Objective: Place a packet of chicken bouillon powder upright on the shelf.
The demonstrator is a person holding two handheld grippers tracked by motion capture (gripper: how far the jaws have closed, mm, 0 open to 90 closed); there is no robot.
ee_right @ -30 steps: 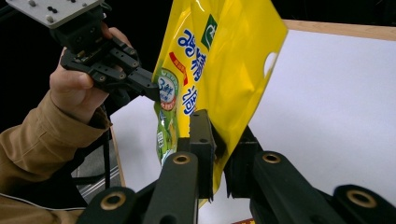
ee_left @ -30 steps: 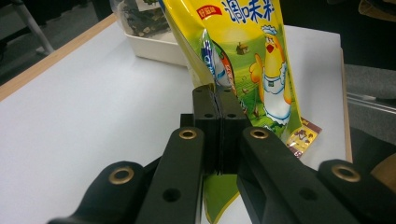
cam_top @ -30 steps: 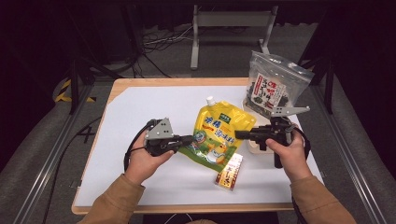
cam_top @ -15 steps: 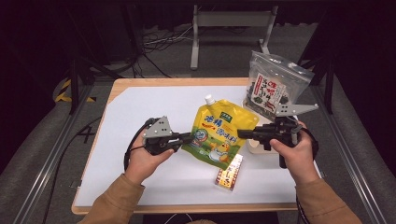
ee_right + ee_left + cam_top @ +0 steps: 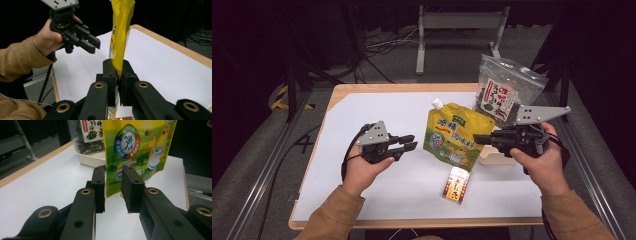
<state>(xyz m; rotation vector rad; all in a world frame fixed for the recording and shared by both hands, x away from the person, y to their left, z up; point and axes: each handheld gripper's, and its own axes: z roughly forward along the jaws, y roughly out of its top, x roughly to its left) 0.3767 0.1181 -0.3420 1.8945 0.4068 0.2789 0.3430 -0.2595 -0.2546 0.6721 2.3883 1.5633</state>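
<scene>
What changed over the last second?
The left gripper let go of the yellow pouch and drew back, open. The right gripper stays shut on the pouch, now lifted upright. The dark bag and small box stayed put.

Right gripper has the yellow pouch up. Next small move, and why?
Probably carry the yellow pouch toward the white tray behind it. The right gripper is clamped on the pouch's edge and holds it upright off the table, while the left gripper sits open and apart from it, so the right alone can move it.
</scene>
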